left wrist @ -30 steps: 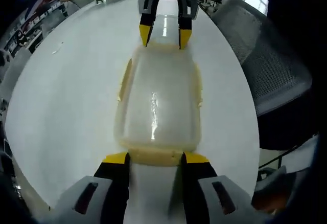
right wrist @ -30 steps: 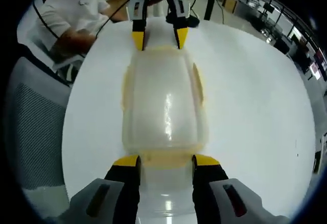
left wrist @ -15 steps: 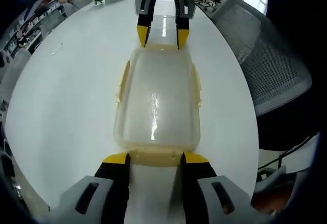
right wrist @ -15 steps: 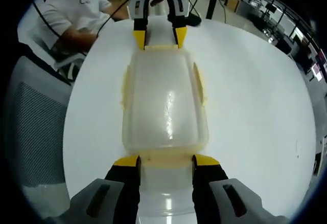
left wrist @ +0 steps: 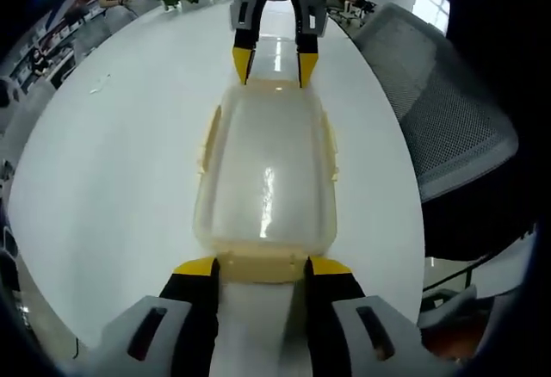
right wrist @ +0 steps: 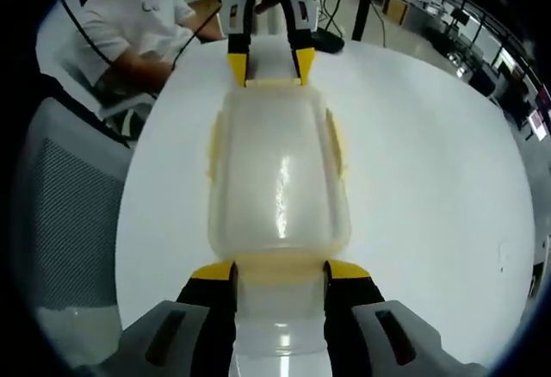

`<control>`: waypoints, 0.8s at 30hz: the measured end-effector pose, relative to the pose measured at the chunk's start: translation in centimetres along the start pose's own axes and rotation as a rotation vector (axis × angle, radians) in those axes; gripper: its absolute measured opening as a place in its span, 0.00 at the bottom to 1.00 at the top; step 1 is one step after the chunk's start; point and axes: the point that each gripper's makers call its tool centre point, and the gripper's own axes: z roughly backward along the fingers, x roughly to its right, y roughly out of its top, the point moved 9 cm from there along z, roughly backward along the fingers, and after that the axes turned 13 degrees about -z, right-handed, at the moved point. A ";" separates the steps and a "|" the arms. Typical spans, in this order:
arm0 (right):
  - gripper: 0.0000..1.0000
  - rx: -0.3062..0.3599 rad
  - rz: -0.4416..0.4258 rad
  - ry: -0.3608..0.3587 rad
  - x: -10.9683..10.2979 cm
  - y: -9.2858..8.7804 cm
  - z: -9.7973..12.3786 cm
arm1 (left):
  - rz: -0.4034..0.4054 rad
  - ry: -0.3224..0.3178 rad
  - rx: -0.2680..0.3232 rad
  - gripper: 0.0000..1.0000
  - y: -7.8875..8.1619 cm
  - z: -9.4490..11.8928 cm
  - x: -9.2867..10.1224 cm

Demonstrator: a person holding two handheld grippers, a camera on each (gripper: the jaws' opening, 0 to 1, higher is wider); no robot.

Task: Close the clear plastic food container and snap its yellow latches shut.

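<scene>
Little has shifted: container (left wrist: 265, 177) sits endwise between our grippers.
Left gripper (left wrist: 254, 267) and right gripper (right wrist: 280, 272) straddle opposite end latches, jaws parted, gripping nothing.

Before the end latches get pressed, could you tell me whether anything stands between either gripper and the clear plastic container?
Nothing visible does. The left gripper and right gripper each straddle a yellow end latch of the clear plastic container, on the white table.
</scene>
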 end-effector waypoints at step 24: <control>0.38 0.028 0.019 0.001 0.9 1.1 4.8 | -0.002 0.061 0.012 0.37 2.6 3.5 -0.9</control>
